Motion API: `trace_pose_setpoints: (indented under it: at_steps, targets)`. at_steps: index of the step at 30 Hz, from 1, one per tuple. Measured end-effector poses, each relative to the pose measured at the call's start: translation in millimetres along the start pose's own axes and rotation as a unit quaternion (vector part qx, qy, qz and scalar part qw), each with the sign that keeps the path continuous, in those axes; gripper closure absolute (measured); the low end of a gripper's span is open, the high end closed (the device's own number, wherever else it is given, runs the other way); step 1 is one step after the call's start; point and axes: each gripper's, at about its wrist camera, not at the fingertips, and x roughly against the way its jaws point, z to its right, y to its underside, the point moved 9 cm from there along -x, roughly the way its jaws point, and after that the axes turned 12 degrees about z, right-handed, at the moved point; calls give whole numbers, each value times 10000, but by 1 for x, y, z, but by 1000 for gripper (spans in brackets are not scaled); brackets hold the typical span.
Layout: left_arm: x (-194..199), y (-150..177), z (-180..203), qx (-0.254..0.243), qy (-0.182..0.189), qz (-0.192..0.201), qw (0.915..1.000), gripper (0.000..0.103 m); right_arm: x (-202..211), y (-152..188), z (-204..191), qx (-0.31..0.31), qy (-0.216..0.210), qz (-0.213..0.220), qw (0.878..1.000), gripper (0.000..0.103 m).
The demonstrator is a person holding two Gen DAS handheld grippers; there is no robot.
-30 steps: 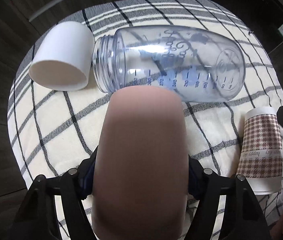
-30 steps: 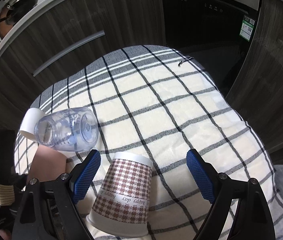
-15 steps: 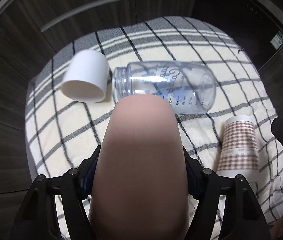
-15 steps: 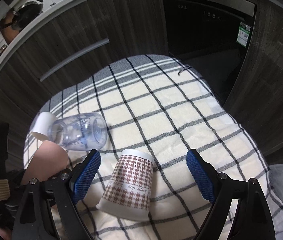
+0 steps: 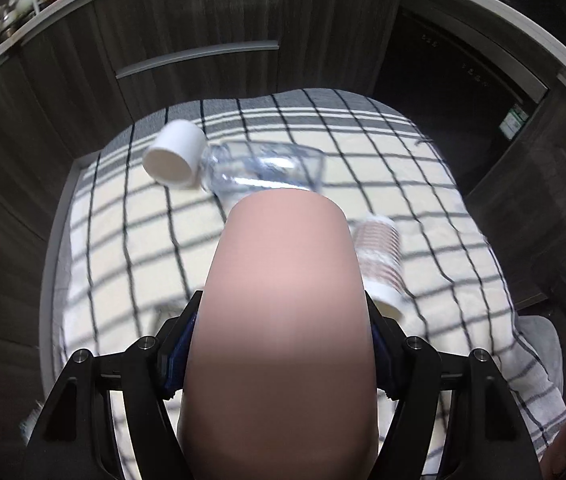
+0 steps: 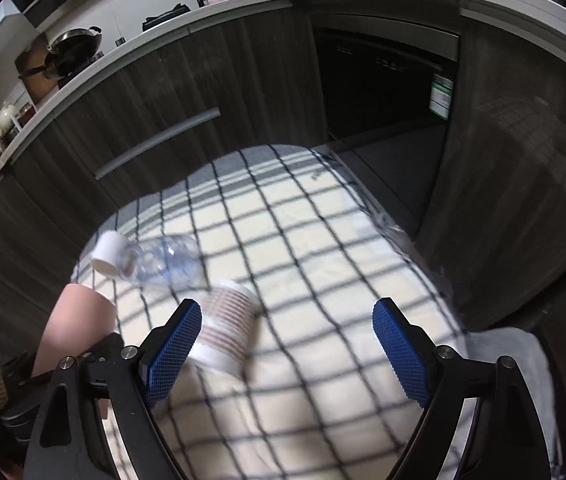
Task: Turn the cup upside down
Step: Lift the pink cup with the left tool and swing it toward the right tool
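Left wrist view: the left gripper [image 5: 279, 360] has its fingers [image 5: 175, 354] clamped on a pink cup [image 5: 279, 320], held above the checked cloth [image 5: 123, 248] on the bench. Beyond the cup's far end lie a clear bottle [image 5: 259, 172] and a white cup [image 5: 175, 154], touching each other; a houndstooth cup [image 5: 379, 256] stands just right.

Right wrist view: the right gripper [image 6: 287, 352] has its fingers [image 6: 175, 348] spread wide and empty. The cloth runs bare toward its right edge [image 6: 423, 264], near dark cabinets [image 6: 523, 184].

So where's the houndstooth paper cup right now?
The houndstooth cup stands rim-down on the checked cloth, just beyond the open right gripper's left finger, near the clear bottle.
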Motion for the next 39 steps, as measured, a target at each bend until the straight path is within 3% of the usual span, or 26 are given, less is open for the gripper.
trace_pose_setpoints:
  at_steps: [11, 18, 23, 29, 31, 39]
  targets:
    - [-1, 65, 44, 431, 123, 317, 9985, 32, 10, 66, 58, 556, 174, -476, 9972, 16]
    - [-15, 105, 45, 400, -46, 197, 9990, 32, 12, 83, 65, 710, 169, -526, 9959, 16]
    - [-31, 125, 47, 363, -53, -114, 9993, 32, 12, 85, 66, 694, 152, -529, 9961, 16]
    - [-27, 127, 53, 163, -64, -80, 9998, 29, 14, 87, 69, 674, 163, -545, 9961, 16]
    - [-23, 125, 53, 126, -83, -54, 9999, 16, 16, 86, 68, 692, 161, -526, 9961, 16]
    - [9, 108, 41, 248, -229, 239, 9991, 14, 32, 78, 52, 892, 31, -419, 9951, 16]
